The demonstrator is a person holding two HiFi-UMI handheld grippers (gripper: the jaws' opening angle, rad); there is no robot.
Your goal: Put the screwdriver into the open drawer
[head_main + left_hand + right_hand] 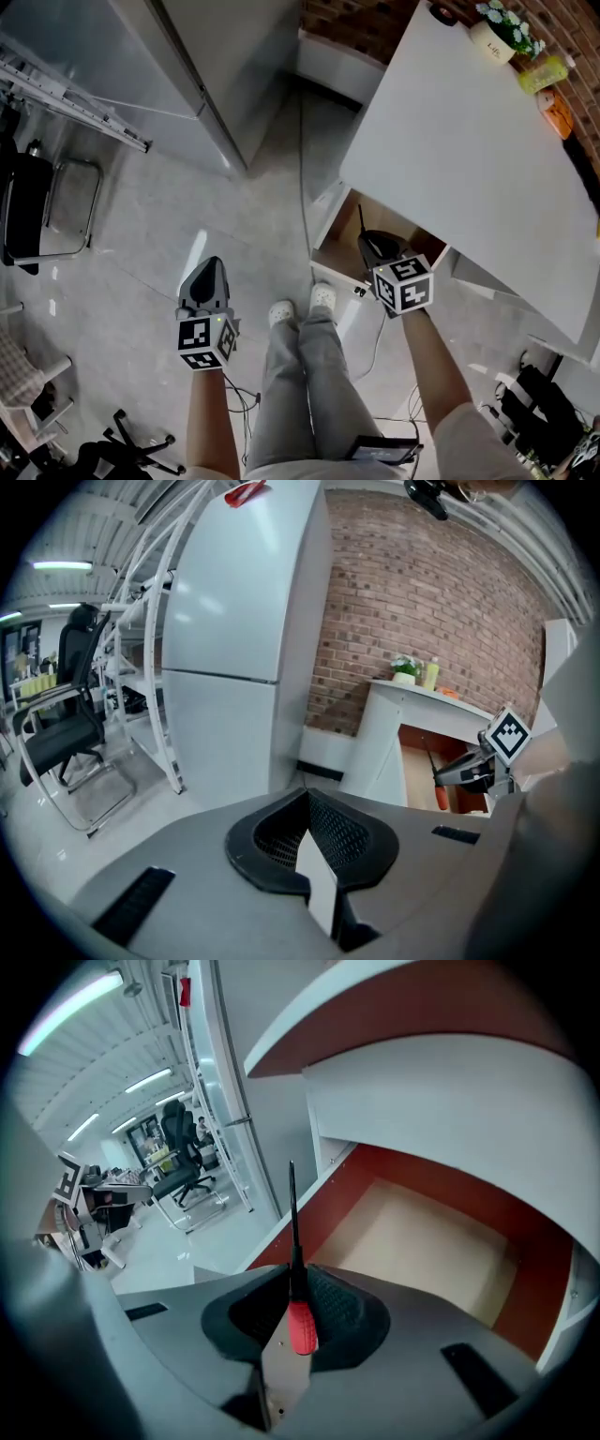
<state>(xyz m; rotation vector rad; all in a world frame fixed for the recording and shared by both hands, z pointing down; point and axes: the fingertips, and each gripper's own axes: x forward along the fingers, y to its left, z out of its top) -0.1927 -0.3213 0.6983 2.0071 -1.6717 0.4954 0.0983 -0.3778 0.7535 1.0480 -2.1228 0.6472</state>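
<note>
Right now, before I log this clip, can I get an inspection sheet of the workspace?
Surface: white table, top mostly bare.
Job's things: screwdriver, red handle, shaft pointing into the open drawer; drawer bottom bare.
Clutter: flower pot and yellow bottle at the table's far edge.
Tools: right tool shut on the screwdriver; left tool shut, nothing in it.
Cables: thin cable on the floor by the drawer.
Surroundings: fridge, brick wall, black chair.

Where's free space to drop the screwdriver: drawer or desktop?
The visible drawer floor is bare between its red-brown walls, just ahead of the right hand-held gripper shut on the screwdriver. The desk top is bare too, except by the brick wall: flower pot, yellow bottle, orange item.
</note>
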